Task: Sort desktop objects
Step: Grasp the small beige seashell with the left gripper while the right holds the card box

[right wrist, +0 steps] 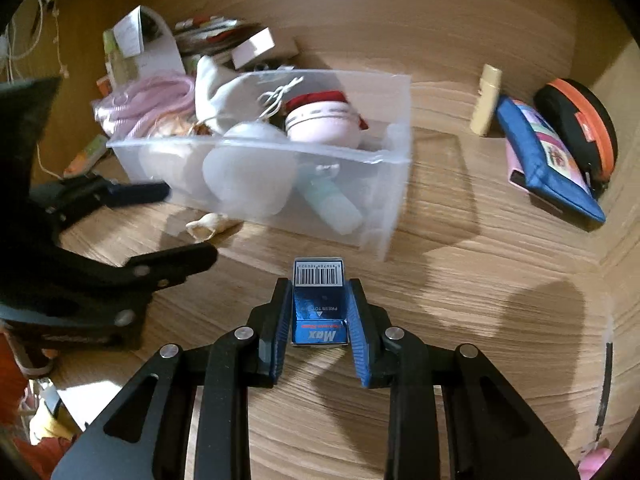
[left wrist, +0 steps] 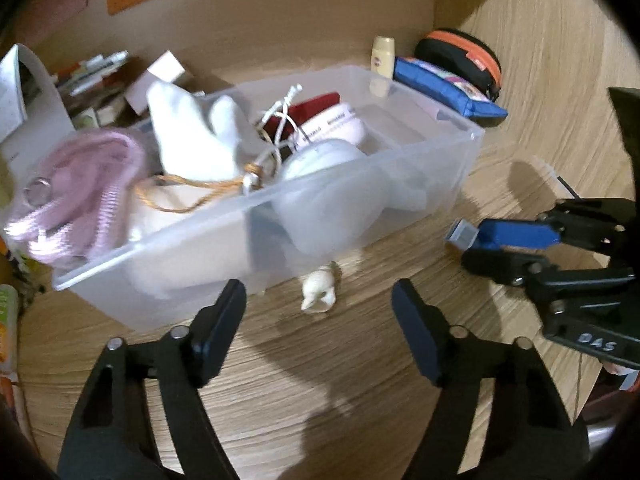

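A small cream seashell (left wrist: 318,294) lies on the wooden desk just in front of a clear plastic bin (left wrist: 460,152). My left gripper (left wrist: 317,287) is open, its fingertips on either side of the shell without touching it; the right wrist view shows the same around the shell (right wrist: 208,226). My right gripper (right wrist: 320,285) is shut on a small blue box (right wrist: 319,314) with a barcode end, held above the desk in front of the bin (right wrist: 394,200). That box (left wrist: 516,234) appears at the right of the left wrist view.
The bin holds a pink knitted item (left wrist: 88,184), a white glove (left wrist: 192,136), cords, a red item and a white round jar (left wrist: 336,124). A cream bottle (right wrist: 486,100), blue pouch (right wrist: 548,156) and black-orange case (right wrist: 580,120) lie at the back right. Papers and small boxes (right wrist: 168,44) crowd the back left.
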Motion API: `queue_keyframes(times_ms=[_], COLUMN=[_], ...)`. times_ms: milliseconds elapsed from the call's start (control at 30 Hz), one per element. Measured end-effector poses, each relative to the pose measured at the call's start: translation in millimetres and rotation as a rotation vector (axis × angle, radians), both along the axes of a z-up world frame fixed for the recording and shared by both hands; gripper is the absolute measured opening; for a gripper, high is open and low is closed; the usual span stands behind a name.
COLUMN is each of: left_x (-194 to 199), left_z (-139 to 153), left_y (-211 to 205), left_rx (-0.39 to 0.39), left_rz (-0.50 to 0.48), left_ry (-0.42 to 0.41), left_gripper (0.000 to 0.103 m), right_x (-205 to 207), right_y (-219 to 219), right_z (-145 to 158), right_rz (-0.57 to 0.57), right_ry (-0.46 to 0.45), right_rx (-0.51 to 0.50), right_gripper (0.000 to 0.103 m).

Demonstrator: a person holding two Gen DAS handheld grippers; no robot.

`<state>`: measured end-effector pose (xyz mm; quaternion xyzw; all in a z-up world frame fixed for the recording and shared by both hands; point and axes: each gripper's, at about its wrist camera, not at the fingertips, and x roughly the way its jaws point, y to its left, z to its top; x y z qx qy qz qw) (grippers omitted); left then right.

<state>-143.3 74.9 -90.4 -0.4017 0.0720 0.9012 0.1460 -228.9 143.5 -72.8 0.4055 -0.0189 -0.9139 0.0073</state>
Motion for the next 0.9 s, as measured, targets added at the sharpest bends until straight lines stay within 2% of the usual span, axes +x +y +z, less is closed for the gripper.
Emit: queue_keyframes(times_ms=[167, 333, 433, 533, 700, 900], left_x=[-8, -12, -13, -14, -15, -2], left_z=[-7, -9, -10, -10, -11, -4], left_y=[6, 11, 15, 15, 13, 11], left_rx=[0.003, 0.015, 0.004, 0.026, 0.034, 0.017], left_rz=[0.019, 0.029, 0.028, 0.012, 0.008, -0.003], left_ry=[-0.049, -0.061, -0.056, -0.059, -0.058, -0.001], left_gripper=[0.048, 0.043, 0.031, 0.017, 0.017, 0.017], right_x=[-1, 4, 5, 6, 8, 10], right_y=[5, 6, 6, 6, 7, 5], right_z=[5, 9, 10, 10, 12, 19], right_rz=[0.015, 0.034, 0.040, 0.041, 0.038, 0.032], right_ry=[0.021, 0.041, 0.048, 0.052, 0.056, 0.072], right_rx=[-0.009, -0.017, -0.025, -0.029, -0.031, -0.029], right_gripper=[0.025, 0.025, 0.025, 0.025, 0.025, 0.025])
